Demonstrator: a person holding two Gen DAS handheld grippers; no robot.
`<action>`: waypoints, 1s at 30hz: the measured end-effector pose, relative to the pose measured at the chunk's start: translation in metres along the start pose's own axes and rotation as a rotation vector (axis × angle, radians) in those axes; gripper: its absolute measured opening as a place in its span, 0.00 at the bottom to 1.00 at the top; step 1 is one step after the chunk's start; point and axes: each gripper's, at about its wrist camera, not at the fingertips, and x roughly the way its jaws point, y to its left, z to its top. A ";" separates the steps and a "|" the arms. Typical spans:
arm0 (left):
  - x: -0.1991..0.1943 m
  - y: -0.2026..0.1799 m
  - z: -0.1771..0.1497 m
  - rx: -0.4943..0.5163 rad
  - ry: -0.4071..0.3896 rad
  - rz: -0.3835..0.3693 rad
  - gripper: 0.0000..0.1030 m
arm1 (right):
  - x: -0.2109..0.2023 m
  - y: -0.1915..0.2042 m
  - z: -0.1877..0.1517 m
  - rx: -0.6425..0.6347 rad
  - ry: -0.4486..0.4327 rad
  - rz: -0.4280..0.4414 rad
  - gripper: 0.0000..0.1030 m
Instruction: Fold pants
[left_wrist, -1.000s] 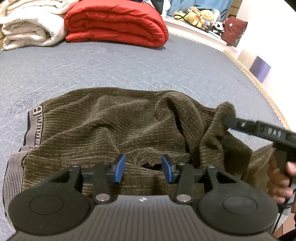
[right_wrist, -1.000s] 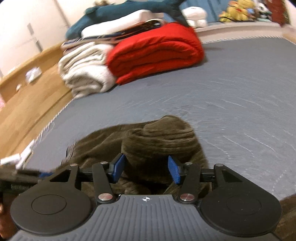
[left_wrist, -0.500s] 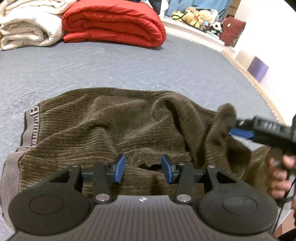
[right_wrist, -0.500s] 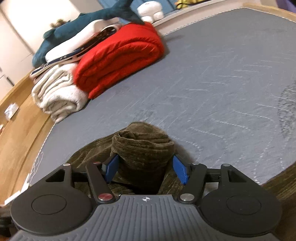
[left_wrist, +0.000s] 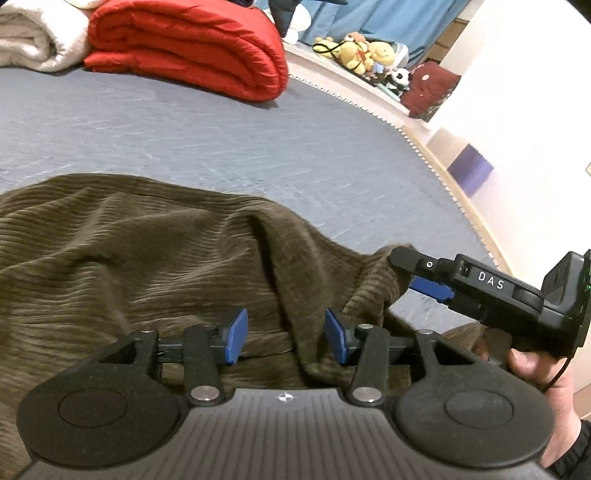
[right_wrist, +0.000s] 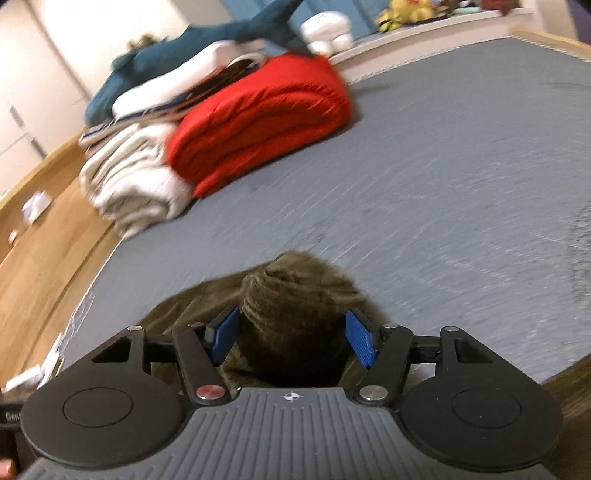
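Observation:
Olive-brown corduroy pants (left_wrist: 140, 251) lie crumpled on the grey bed. My left gripper (left_wrist: 282, 339) is open, its blue pads low over the near edge of the cloth. My right gripper (right_wrist: 291, 338) has its jaws wide apart with a bunched fold of the pants (right_wrist: 295, 295) sitting between them; the pads do not press it. In the left wrist view the right gripper (left_wrist: 417, 273) shows at the right, its fingers at a raised flap of the pants, held by a hand.
A folded red quilt (left_wrist: 192, 40) and a cream blanket (left_wrist: 33, 40) lie at the far end of the grey mattress (left_wrist: 258, 147). Plush toys (left_wrist: 369, 51) sit beyond it. A wooden bed edge (right_wrist: 48, 229) runs along the left in the right wrist view.
My right gripper has opened wider around the bunched fold and swung, and its view is blurred. My left gripper has shifted right; the waistband has left its view.

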 end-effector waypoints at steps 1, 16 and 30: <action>0.005 -0.002 0.001 -0.003 -0.004 -0.017 0.50 | -0.003 -0.003 0.001 0.009 -0.017 -0.016 0.64; 0.070 -0.062 -0.015 0.117 0.003 -0.067 0.21 | 0.001 -0.036 0.008 0.178 0.013 0.025 0.64; 0.016 0.041 0.001 -0.266 -0.071 0.154 0.15 | 0.033 -0.046 0.004 0.262 0.071 0.015 0.69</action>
